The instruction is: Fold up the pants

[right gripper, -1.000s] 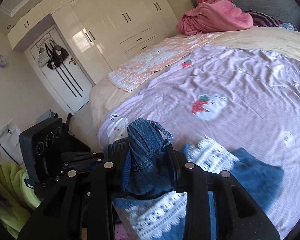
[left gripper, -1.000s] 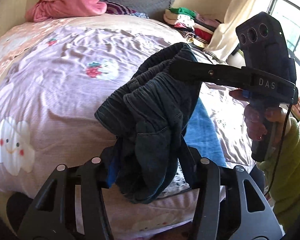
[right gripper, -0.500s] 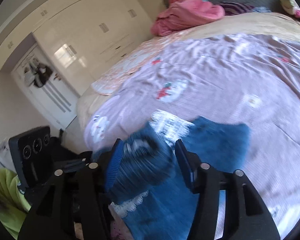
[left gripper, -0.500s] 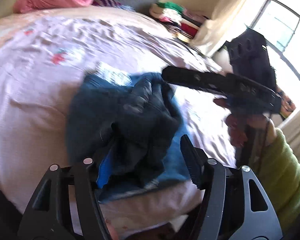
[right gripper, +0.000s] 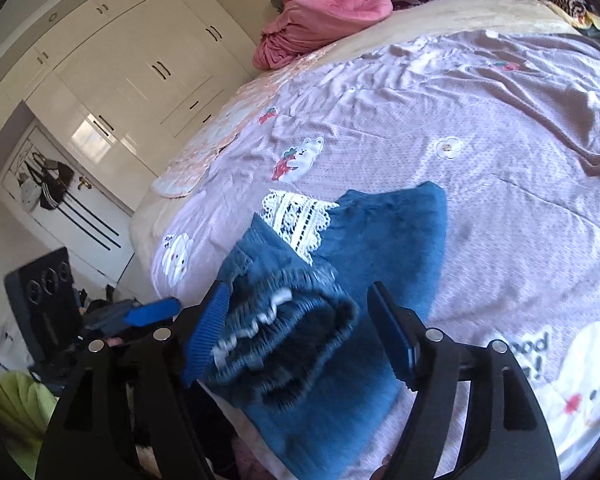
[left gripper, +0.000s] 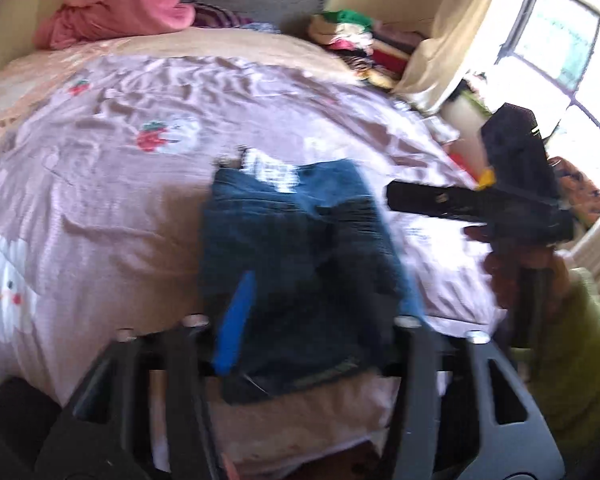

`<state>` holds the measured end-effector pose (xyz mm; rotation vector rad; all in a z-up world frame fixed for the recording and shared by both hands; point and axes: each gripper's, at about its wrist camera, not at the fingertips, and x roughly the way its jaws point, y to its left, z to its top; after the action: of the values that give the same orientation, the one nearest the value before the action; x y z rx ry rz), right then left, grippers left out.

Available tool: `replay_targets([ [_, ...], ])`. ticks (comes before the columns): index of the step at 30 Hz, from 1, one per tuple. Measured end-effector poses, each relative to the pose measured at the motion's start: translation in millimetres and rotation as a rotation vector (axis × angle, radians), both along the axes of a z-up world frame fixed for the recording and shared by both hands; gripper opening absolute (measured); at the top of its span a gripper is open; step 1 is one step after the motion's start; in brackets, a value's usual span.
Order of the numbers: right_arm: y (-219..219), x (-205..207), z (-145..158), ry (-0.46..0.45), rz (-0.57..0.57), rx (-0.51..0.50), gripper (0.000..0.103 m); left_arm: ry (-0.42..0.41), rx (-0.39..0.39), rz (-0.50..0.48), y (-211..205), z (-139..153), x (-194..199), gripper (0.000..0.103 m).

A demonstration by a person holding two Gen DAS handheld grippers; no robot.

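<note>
Blue denim pants (left gripper: pixel 300 248) with a white lace hem (right gripper: pixel 296 220) lie folded near the front edge of the bed. My left gripper (left gripper: pixel 312 320) is open, its jaws wide on either side of the near end of the pants. My right gripper (right gripper: pixel 300 320) is open too; the gathered elastic waistband (right gripper: pixel 276 332) lies loose between its jaws. The right gripper also shows in the left wrist view (left gripper: pixel 420 200), just to the right of the pants. The left gripper shows in the right wrist view (right gripper: pixel 148 312), at the left of the waistband.
The bed has a lilac cartoon-print sheet (left gripper: pixel 100 184). A pink blanket (left gripper: pixel 116 12) lies at the headboard. Folded clothes (left gripper: pixel 352 36) are stacked at the far right by a window. White wardrobes (right gripper: pixel 140 72) stand beyond the bed's left side.
The pants were held up bunched in both shut grippers; they have been laid down on the bed and both grippers have opened and let go.
</note>
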<state>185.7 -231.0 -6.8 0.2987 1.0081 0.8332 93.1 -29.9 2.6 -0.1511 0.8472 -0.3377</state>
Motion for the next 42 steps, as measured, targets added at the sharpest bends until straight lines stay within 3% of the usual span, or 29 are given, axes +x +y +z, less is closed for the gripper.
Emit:
replay_targets([
  [1, 3, 5, -3, 0.022, -0.008, -0.018, 0.073, 0.000, 0.019, -0.014, -5, -4, 3, 0.019],
  [5, 17, 19, -26, 0.136, -0.001, -0.059, 0.070, 0.032, 0.064, -0.094, -20, -24, -3, 0.018],
  [6, 21, 17, -30, 0.153, 0.027, -0.037, 0.048, 0.036, 0.076, -0.109, -23, -29, -7, 0.018],
  [10, 37, 4, -17, 0.082, 0.083, -0.021, 0.036, 0.039, 0.093, -0.120, -24, -38, -18, 0.018],
  [12, 39, 0, 2, 0.031, 0.112, 0.028, 0.036, 0.035, 0.088, -0.117, -22, -36, -20, 0.018],
  [13, 40, -3, 10, -0.007, 0.126, 0.019, 0.036, 0.033, 0.088, -0.117, -21, -35, -20, 0.018],
  [16, 38, 0, 6, 0.010, 0.153, -0.088, 0.039, 0.052, 0.076, -0.120, -20, -39, -21, 0.018],
  [18, 32, 5, 8, 0.002, 0.121, -0.102, 0.041, 0.044, 0.078, -0.121, -20, -39, -23, 0.018],
  [19, 31, 8, 17, -0.043, 0.112, -0.093, 0.041, 0.044, 0.081, -0.124, -20, -39, -23, 0.018],
  [22, 47, 17, 27, -0.077, 0.156, -0.103, 0.044, 0.049, 0.082, -0.125, -20, -41, -20, 0.019],
  [30, 115, 25, -17, -0.032, 0.323, -0.337, 0.043, 0.042, 0.088, -0.133, -23, -40, -21, 0.020],
  [32, 116, 16, -20, -0.051, 0.340, -0.349, 0.022, 0.047, 0.078, -0.134, -21, -42, -20, 0.020],
  [34, 116, 11, -9, -0.116, 0.316, -0.373, 0.008, 0.048, 0.068, -0.134, -19, -42, -19, 0.020],
  [38, 116, 25, 13, -0.192, 0.250, -0.377, 0.000, 0.048, 0.071, -0.132, -22, -41, -15, 0.020],
  [42, 123, 41, -16, -0.139, 0.237, -0.447, 0.000, 0.051, 0.068, -0.128, -21, -44, -14, 0.020],
])
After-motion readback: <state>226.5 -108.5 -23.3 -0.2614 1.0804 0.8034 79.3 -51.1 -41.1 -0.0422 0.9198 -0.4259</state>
